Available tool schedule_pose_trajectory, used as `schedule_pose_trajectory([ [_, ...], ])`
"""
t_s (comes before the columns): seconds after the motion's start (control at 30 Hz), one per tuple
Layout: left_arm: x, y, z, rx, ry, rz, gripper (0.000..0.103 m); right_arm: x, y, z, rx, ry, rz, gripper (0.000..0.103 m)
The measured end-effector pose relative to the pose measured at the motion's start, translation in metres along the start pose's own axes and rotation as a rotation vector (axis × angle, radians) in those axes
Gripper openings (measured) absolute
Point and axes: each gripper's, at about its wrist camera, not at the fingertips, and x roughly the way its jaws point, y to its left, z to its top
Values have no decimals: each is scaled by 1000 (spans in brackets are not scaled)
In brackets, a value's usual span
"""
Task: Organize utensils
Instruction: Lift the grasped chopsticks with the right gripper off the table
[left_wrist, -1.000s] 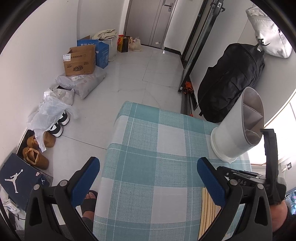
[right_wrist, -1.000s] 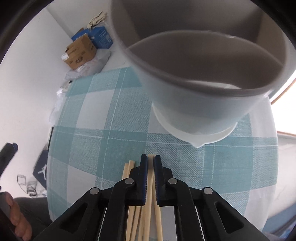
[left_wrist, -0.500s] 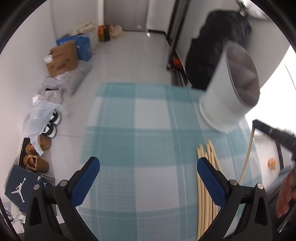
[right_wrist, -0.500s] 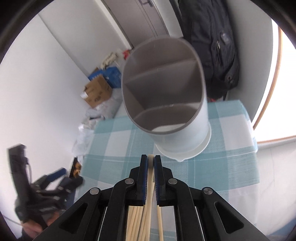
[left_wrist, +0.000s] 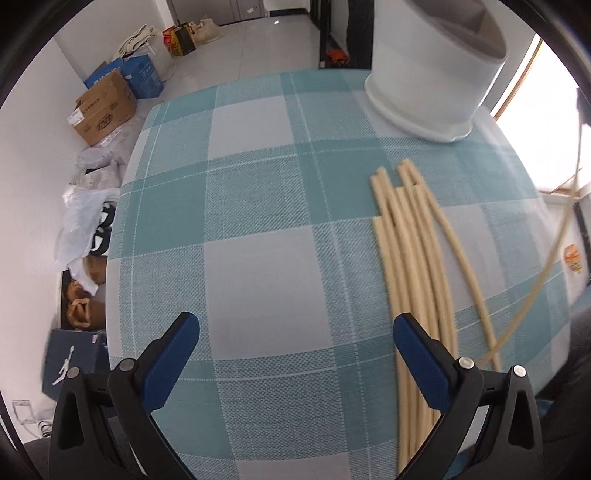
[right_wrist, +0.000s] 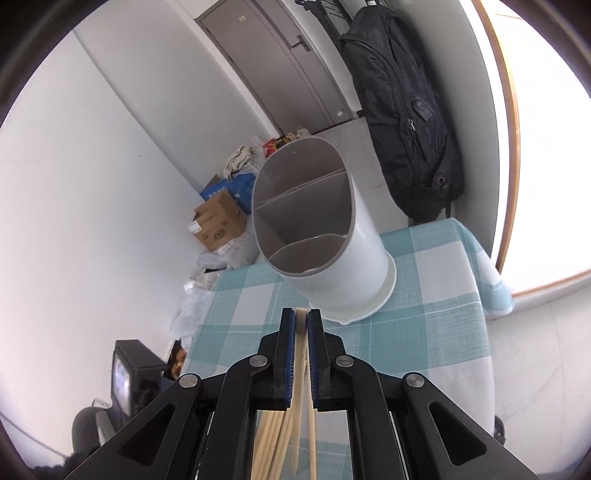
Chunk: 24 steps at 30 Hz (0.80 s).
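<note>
Right wrist view: right tongs (right_wrist: 301, 321) pinch single pale chopstick (right_wrist: 301, 334), tip poking just past pads, long axis along tongs. Divided grey-white holder (right_wrist: 332, 269) stands ahead and slightly right on checked tabletop (right_wrist: 424, 332), open mouth tilted toward camera. Right hand nearer holder. Left tongs (left_wrist: 295, 347) spread, empty, above tabletop; loose chopstick bundle (left_wrist: 410, 251) beside right pad, lying lengthwise toward holder.

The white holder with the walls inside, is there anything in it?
The utensil holder shows only bare grey dividers and inner walls; no chopsticks are inside. Its compartment bottoms are hidden by the rim and dividers, so something small lying there could not be seen.
</note>
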Motion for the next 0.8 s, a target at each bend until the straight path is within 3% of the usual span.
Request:
schedule_pose_trajectory([
  [0.13, 5, 0, -1, -18, 24, -30, 102, -6, -3, -3, -3, -12, 7, 6],
  [0.73, 15, -11, 16, -49, 45, -2, 102, -21, -12, -5, 19, -35, 28, 6],
  [0.8, 15, -11, 18, -45, 36, -22, 94, -21, -13, -5, 17, -33, 26, 6],
])
